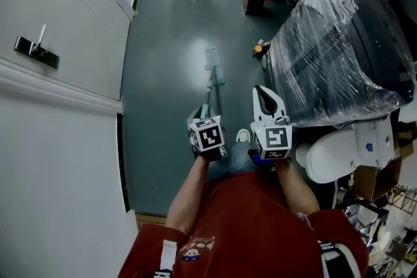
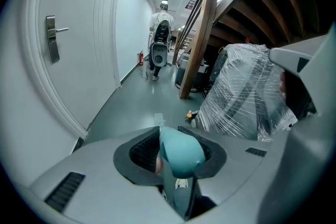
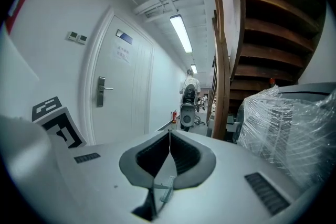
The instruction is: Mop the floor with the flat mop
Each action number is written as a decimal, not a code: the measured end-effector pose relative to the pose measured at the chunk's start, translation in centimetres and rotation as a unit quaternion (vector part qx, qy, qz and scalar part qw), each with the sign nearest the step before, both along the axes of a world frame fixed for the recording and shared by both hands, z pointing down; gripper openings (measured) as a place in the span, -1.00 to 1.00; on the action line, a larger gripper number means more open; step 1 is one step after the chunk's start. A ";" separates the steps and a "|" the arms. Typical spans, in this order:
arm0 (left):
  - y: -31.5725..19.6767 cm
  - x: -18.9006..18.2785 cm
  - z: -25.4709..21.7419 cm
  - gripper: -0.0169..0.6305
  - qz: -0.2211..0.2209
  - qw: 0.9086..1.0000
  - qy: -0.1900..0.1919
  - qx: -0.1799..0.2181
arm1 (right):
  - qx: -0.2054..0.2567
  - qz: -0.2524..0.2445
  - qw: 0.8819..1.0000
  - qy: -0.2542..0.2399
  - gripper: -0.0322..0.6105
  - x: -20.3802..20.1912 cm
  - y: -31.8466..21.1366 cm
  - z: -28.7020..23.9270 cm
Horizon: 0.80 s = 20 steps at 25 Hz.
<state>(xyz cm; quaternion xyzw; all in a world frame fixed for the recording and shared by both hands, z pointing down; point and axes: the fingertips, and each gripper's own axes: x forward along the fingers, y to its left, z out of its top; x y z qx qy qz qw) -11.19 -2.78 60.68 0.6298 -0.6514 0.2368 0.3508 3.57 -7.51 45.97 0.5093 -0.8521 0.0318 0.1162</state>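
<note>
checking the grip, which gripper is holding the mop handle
The left gripper: its jaws are clamped on the teal mop handle, while the right gripper has its jaws shut together on nothing.

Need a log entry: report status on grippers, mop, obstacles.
Left hand-held gripper shut on mop handle. Right hand-held gripper shut, empty. Flat mop head on floor ahead. Plastic-wrapped bulk close on right, small orange item beside it.
</note>
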 end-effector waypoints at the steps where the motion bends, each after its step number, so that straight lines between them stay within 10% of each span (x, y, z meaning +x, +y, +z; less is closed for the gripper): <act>1: 0.7 0.3 0.0 -0.57 -0.002 1.000 0.001 -0.001 | -0.001 -0.002 1.000 0.001 -0.84 0.2 0.6 0.0; 20: 12.3 9.7 -0.5 -0.57 -0.023 0.999 -0.028 0.003 | -0.001 0.000 1.000 -0.016 -0.84 13.1 11.5 0.8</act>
